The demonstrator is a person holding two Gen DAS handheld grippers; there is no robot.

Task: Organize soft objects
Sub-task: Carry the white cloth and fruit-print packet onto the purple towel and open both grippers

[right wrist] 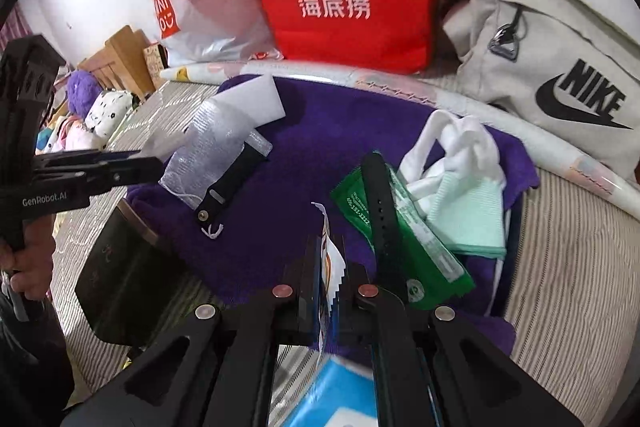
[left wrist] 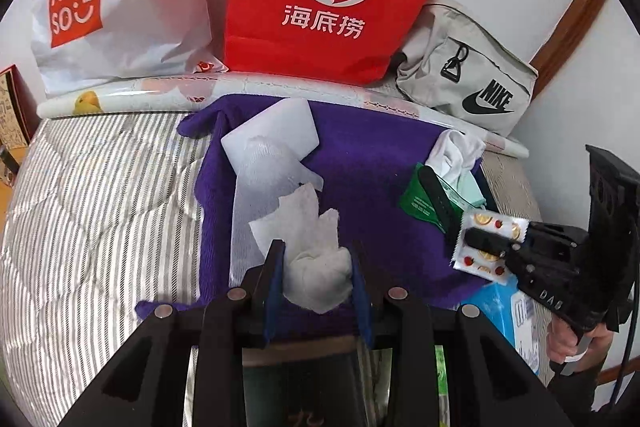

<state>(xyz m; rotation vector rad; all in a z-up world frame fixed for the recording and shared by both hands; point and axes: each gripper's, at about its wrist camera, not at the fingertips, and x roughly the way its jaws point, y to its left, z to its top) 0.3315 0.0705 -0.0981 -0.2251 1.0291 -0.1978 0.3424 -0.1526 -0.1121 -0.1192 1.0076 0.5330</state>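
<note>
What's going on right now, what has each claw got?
Left claw shut on crumpled white tissue. Right claw shut on fruit-print packet. Both over purple towel. Nothing blocking.

Left claw (left wrist: 316, 267) tilted downward, clamped partly closed (something between its pads), right claw (right wrist: 330, 259) pinched tight
</note>
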